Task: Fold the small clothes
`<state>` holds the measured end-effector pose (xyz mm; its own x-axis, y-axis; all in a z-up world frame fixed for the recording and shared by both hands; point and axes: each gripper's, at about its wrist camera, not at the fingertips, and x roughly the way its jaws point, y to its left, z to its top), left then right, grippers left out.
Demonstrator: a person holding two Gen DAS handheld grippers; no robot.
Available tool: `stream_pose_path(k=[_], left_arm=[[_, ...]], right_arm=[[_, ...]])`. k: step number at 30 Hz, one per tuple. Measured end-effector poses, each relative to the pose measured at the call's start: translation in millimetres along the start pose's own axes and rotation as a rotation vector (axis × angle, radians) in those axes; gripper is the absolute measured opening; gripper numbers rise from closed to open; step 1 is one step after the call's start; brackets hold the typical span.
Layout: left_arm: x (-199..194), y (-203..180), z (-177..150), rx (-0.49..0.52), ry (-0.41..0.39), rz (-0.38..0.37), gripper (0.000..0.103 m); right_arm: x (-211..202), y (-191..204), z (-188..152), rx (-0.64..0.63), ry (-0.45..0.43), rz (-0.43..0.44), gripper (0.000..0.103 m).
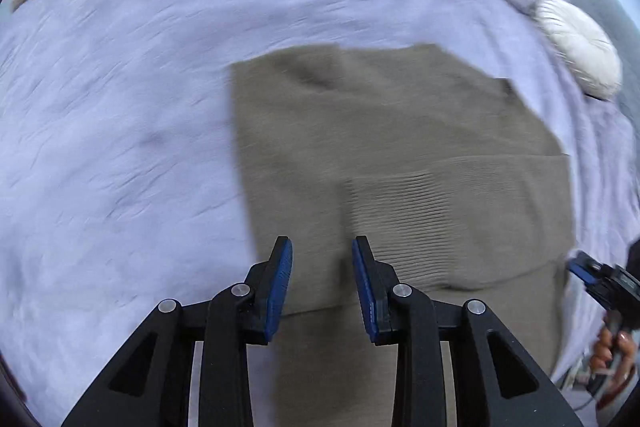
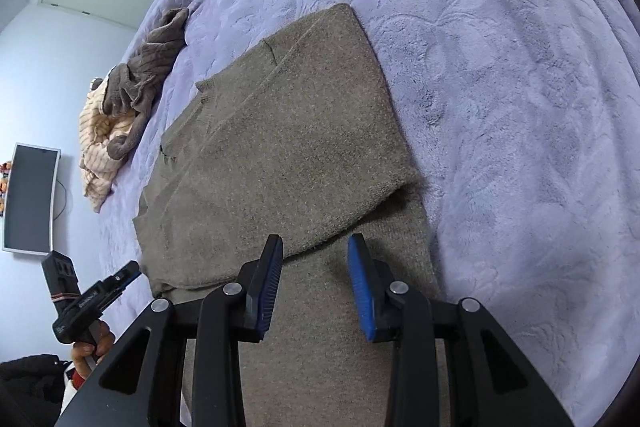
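An olive-brown knit sweater [image 1: 380,147] lies partly folded on the lavender bedspread [image 1: 100,127]; it also shows in the right wrist view [image 2: 288,155]. A folded flap with a ribbed hem [image 1: 460,211] lies across it. My left gripper [image 1: 322,247] is open and empty above the sweater's near left part. My right gripper [image 2: 316,245] is open and empty above the near edge of the folded layer. The right gripper also shows at the right edge of the left wrist view [image 1: 580,265], the left gripper at the lower left of the right wrist view [image 2: 128,273].
A grey-brown knit garment [image 2: 148,67] and a cream striped garment [image 2: 100,147] lie piled at the bed's far side. A white fluffy object [image 1: 580,47] lies at the right. A monitor [image 2: 30,199] hangs on the wall. The bedspread [image 2: 520,107] spreads to the right.
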<state>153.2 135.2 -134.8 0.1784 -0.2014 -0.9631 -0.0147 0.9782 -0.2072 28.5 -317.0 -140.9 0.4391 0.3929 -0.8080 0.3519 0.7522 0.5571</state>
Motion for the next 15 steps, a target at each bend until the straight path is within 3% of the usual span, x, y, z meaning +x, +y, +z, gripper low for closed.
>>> stream_pose_path(k=[3, 10, 11, 12, 15], left_arm=[[-7.3, 7.4, -7.8, -0.053, -0.031, -0.015, 0.034], [-20.7, -29.9, -3.8, 0.02, -0.127, -0.102, 0.035], [-17.4, -36.8, 0.1, 0.029, -0.13, -0.105, 0.052], [-12.0, -44.0, 0.8, 0.032, -0.129, -0.093, 0.061], [9.8, -63.3, 0.5, 0.069, -0.098, -0.05, 0.064]], right_arm=[[-2.9, 2.0, -1.2, -0.023, -0.006, -0.025, 0.037], [-12.5, 6.1, 8.1, -0.09, -0.048, -0.126, 0.037], [-14.4, 8.0, 11.4, -0.101, -0.059, -0.136, 0.037], [-16.8, 11.7, 16.7, -0.119, -0.077, -0.152, 0.037], [-14.1, 18.6, 31.3, -0.155, -0.091, -0.196, 0.037]])
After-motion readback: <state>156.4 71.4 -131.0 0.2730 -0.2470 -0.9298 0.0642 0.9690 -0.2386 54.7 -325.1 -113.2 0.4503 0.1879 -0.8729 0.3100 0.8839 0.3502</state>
